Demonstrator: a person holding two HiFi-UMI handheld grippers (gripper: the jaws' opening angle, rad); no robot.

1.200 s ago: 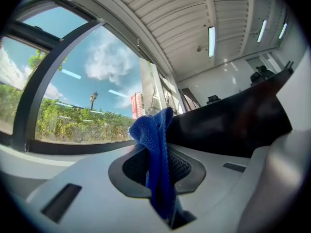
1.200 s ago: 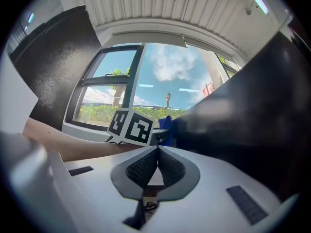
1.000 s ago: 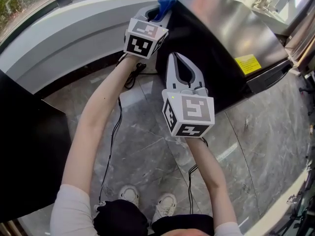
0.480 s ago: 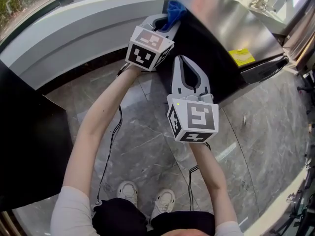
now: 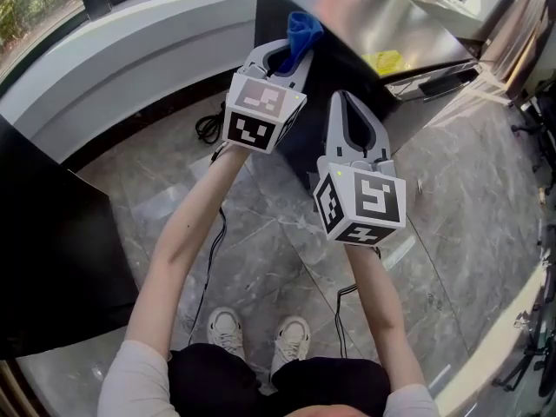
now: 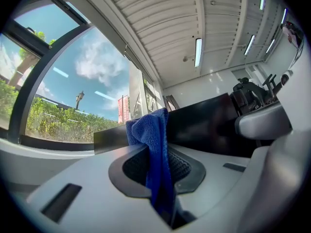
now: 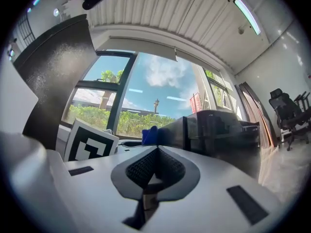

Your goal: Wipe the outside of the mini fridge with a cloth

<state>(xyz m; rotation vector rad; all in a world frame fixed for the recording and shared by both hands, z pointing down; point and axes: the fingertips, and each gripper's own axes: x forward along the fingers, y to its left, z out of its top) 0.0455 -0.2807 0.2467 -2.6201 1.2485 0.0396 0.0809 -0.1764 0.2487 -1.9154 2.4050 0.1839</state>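
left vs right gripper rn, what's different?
The left gripper is shut on the blue cloth; the right gripper is shut with nothing between its jaws. The left gripper is up at the mini fridge's top corner; the right gripper sits lower, nearer the person, by the fridge's black side. Both point toward the fridge and carry marker cubes.

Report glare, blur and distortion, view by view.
Head view: sheen on the steel top of the mini fridge, edges bowed. Left gripper view: fisheye, black corners, blue cloth sharp. Right gripper view: same fisheye, bright window backlighting the scene.
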